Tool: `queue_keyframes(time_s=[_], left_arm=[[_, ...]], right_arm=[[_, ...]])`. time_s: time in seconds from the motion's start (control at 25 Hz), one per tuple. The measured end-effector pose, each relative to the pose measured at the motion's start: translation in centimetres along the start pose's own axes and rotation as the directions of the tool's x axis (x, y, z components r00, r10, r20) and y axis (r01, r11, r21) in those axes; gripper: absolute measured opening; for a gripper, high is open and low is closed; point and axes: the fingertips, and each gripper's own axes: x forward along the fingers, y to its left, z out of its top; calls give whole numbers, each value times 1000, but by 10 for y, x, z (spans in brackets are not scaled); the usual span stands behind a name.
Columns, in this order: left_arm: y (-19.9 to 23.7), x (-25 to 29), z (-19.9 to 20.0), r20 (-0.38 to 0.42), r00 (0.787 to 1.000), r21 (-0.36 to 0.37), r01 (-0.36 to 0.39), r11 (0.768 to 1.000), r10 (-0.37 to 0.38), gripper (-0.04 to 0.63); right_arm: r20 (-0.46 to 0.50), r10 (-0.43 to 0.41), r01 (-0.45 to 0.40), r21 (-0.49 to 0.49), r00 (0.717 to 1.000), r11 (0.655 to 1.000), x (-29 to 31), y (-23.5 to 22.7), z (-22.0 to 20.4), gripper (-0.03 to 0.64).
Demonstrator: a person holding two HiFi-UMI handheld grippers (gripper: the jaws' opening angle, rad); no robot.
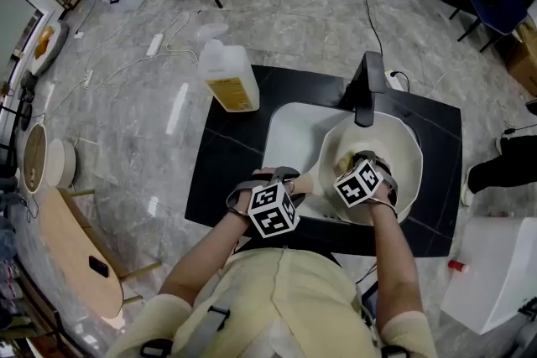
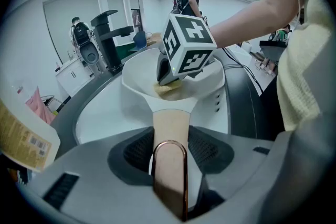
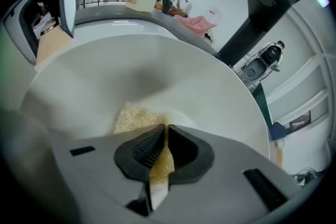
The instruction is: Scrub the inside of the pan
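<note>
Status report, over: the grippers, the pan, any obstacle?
Left gripper shut on handle. Right gripper shut on sponge, inside pan. Faucet overhangs far rim, clear of grippers.

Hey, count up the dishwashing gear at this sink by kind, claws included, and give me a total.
pan: 1
scrub pad: 1
detergent bottle: 1
faucet: 1
claws: 2, the left claw shut on the pan's handle, the right claw shut on the scrub pad
Total: 6
</note>
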Motion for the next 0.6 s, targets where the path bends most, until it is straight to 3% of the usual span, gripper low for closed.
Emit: queue_keyframes(time_s=[0.4, 0.6], left_arm=[[1, 0, -1, -1, 1000, -3, 6, 1000, -6, 202], [1, 1, -1, -2, 1000, -6, 9, 1000, -9, 202]], right_arm=[[-127, -55, 63, 62, 990, 996, 0, -25, -40, 37], [-198, -50, 57, 30, 979, 998, -4, -23, -60, 37]])
